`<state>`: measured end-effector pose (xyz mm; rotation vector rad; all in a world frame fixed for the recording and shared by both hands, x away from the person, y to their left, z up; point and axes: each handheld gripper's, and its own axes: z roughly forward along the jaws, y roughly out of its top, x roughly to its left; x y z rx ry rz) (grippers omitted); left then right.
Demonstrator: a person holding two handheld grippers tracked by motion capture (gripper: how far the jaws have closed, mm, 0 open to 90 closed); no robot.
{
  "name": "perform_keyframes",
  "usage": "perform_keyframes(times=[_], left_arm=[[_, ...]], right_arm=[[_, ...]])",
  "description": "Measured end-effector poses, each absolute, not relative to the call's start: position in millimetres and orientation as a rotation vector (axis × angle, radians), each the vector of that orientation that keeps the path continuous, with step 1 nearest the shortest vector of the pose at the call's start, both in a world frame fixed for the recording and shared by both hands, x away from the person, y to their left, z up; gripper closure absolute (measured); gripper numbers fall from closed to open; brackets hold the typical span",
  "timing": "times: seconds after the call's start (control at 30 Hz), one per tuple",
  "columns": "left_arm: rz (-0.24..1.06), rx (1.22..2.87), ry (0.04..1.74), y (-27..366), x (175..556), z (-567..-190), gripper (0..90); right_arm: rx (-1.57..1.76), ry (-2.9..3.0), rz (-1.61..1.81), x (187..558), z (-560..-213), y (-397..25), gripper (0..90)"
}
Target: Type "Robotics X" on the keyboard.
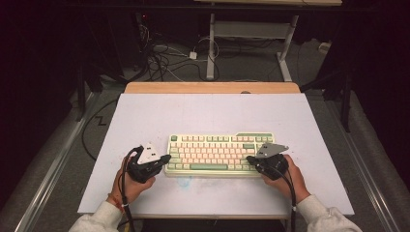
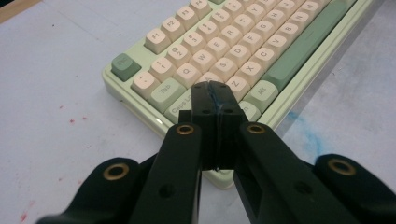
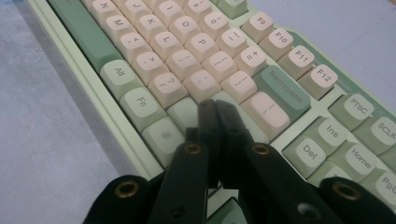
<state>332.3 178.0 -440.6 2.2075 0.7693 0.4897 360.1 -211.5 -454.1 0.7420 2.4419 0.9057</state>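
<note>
A pale green keyboard [image 1: 220, 154] with cream and green keys lies near the front middle of the white table top [image 1: 203, 116]. My left gripper [image 1: 165, 158] is shut, its tips over the keyboard's left edge; in the left gripper view the closed jaws of the left gripper [image 2: 215, 100] sit above the Caps Lock and Shift keys of the keyboard [image 2: 243, 51]. My right gripper [image 1: 251, 158] is shut too, tips over the keyboard's right part; in the right gripper view the right gripper [image 3: 215, 109] hovers near the Enter and Shift keys of the keyboard [image 3: 196, 56]. Nothing is held.
A wooden strip [image 1: 212, 87] borders the table's far edge. Beyond it on the floor are cables [image 1: 164, 58] and a desk frame [image 1: 251, 34]. Red specks [image 2: 70, 120] and a blue smear [image 2: 303, 135] mark the table top near the keyboard.
</note>
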Motion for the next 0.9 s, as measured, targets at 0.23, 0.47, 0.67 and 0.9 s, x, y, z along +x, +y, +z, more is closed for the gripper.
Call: perform_keyframes(times=[0.23, 0.47, 0.67, 0.9], left_arm=[[0.465, 2.257, 0.741, 166, 339, -440, 87.2], [0.43, 2.26, 0.752, 158, 349, -439, 86.2], [0.423, 2.291, 0.725, 147, 354, -438, 87.1], [0.42, 2.349, 0.698, 130, 362, -441, 87.2]], right_arm=[[0.746, 2.436, 0.908, 359, -455, -211, 90.0], [0.741, 2.431, 0.905, 359, -455, -211, 90.0], [0.739, 2.432, 0.909, 359, -455, -211, 90.0], [0.739, 2.428, 0.91, 359, -455, -211, 90.0]])
